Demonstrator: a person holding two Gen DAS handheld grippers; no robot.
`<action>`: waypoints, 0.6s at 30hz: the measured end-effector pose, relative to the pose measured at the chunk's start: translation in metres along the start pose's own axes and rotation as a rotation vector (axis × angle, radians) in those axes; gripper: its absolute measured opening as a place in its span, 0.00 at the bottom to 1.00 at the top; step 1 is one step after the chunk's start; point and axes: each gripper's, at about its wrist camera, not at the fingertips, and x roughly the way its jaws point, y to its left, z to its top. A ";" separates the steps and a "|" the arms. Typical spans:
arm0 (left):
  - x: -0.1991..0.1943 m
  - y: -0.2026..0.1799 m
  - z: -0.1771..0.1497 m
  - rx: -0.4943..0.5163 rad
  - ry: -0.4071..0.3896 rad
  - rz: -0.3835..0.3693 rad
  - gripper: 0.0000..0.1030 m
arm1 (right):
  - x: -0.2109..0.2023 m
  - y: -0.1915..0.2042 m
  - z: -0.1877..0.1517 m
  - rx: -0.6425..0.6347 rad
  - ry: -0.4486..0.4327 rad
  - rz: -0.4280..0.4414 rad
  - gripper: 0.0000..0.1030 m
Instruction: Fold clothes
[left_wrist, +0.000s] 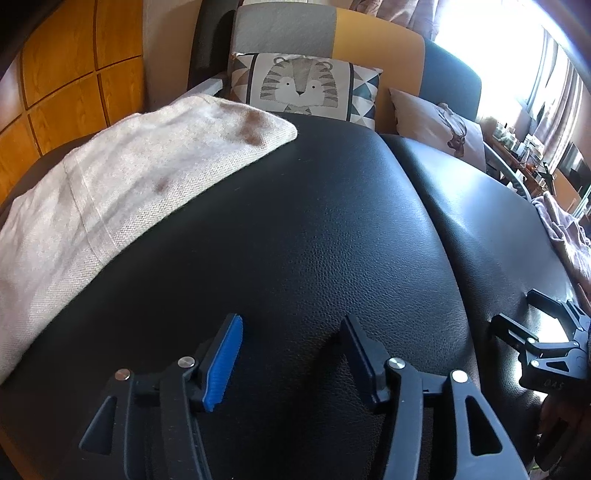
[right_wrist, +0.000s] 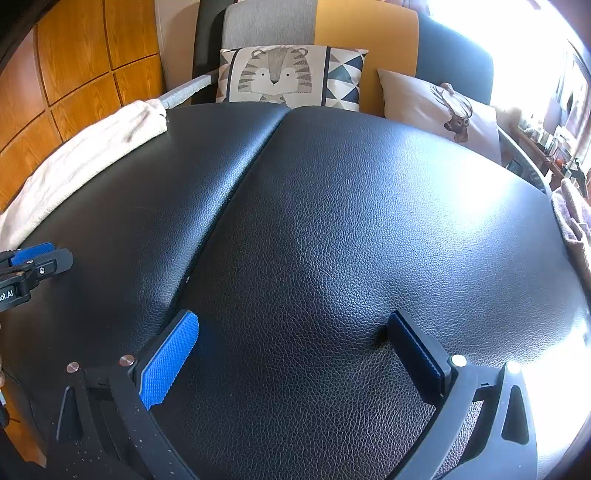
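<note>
Black leather seat (right_wrist: 332, 221) mostly bare, cream cloth (left_wrist: 110, 177) along left edge

Both wrist views angled down, close over shared black cushion (left_wrist: 314, 221)

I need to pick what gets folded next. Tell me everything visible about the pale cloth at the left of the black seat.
The pale cloth is a cream, coarsely woven fabric with a stitched seam band and a few brown stains near its far corner. It lies loosely folded and slightly rumpled along the left edge of the black leather seat, its far corner near the tiger cushion. Neither hand-held gripper touches it.
</note>
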 end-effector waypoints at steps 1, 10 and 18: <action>0.000 0.000 0.000 0.001 -0.002 -0.001 0.56 | 0.000 0.000 0.000 0.000 0.000 0.000 1.00; 0.000 -0.003 -0.004 0.009 -0.019 -0.009 0.61 | 0.000 0.000 -0.001 -0.003 -0.001 -0.002 1.00; -0.001 -0.004 -0.005 0.016 -0.031 -0.008 0.61 | 0.000 0.001 -0.001 -0.004 -0.002 -0.004 1.00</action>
